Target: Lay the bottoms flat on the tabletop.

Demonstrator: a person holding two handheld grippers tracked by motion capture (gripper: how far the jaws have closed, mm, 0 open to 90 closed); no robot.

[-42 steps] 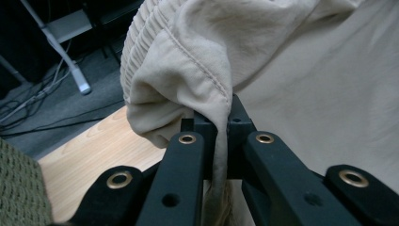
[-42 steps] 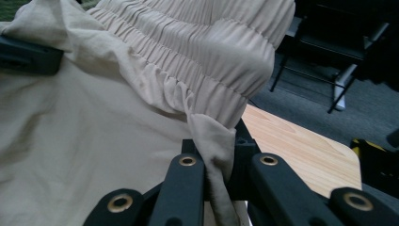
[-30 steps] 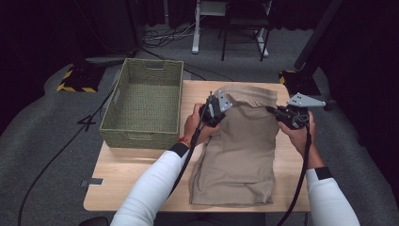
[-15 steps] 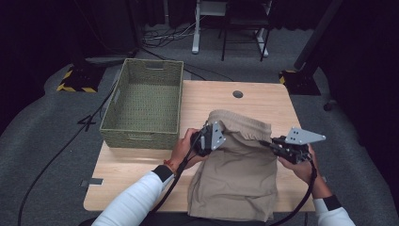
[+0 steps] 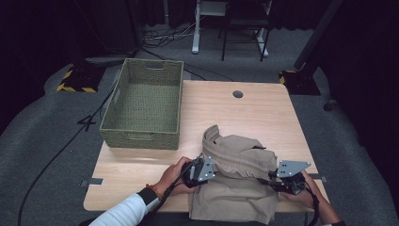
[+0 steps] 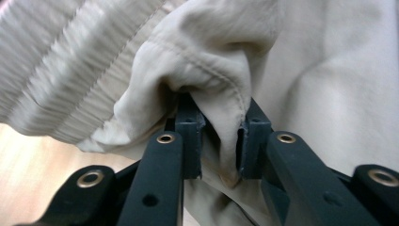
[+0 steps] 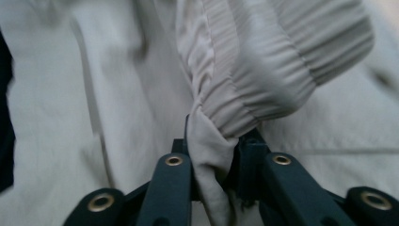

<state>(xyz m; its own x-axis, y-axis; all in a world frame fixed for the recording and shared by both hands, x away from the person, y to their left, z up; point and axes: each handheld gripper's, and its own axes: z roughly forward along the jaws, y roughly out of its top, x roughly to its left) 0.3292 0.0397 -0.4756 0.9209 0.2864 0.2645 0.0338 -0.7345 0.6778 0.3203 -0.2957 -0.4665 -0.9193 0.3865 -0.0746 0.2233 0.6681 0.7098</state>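
Now, trousers [image 5: 235, 188]: beige cloth, ribbed waistband folded over, at table's [image 5: 263, 113] near edge.
Basket [image 5: 143, 106]: green woven, rectangular, nothing inside.
Left gripper [image 6: 219, 141]: pinching a fold.
Right gripper [image 7: 214, 165]: pinching waistband corner.

Both forearms come in from the near edge, low and close to the person. The left hand [image 5: 173, 176] — white sleeve [image 5: 123, 215] pushed up the forearm — holds the left gripper [image 6: 219, 141], its jaws pinched on a fold of cloth [image 6: 207, 80]. The right hand [image 5: 308, 193] holds the right gripper [image 7: 214, 155] at the opposite side, its jaws clamped on a gathered fold too — both grippers point inward toward each other.
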